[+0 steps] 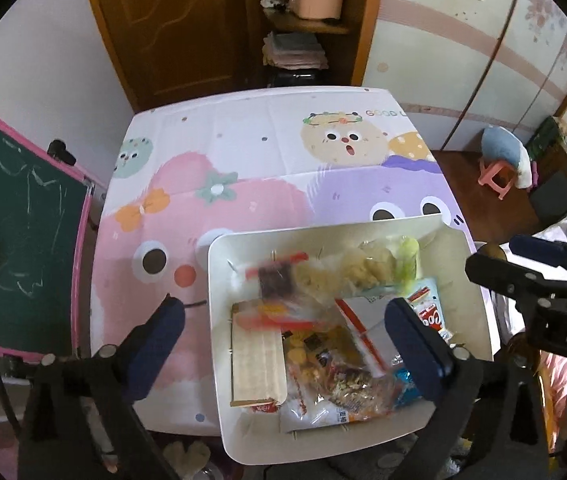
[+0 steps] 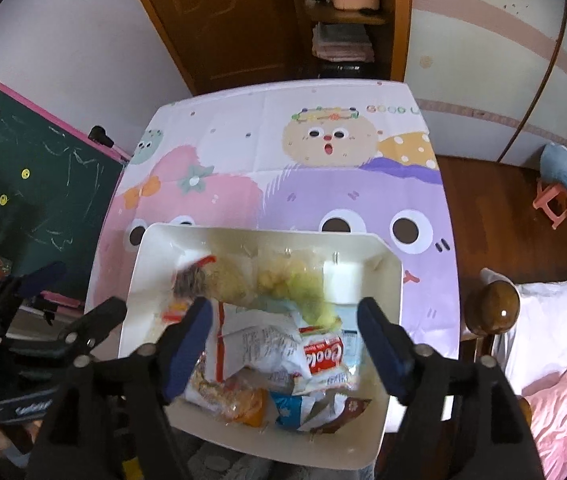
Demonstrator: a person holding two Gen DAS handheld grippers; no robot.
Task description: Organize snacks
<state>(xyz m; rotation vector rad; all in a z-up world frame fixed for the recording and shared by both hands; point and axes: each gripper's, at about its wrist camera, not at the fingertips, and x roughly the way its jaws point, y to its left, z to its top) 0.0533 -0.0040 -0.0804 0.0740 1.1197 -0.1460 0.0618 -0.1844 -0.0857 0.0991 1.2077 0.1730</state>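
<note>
A white box (image 1: 219,320) full of snack packets sits at the near edge of the table and also shows in the right wrist view (image 2: 393,320). Inside lie a clear bag of yellow puffs (image 1: 367,268), a red and white cookie packet (image 2: 321,354), a tan wafer box (image 1: 257,364) and several mixed packets. My left gripper (image 1: 283,336) is open and empty, hovering above the box's left part. My right gripper (image 2: 283,340) is open and empty above the box's middle; it also shows at the right of the left wrist view (image 1: 523,264).
The table wears a cartoon cloth (image 1: 243,152) with pink and purple faces. A green chalkboard (image 1: 15,232) stands to the left. A bed with pink and white bedding (image 2: 555,352) and a wooden bedpost (image 2: 491,306) lie at the right. A wooden door and shelf stand behind.
</note>
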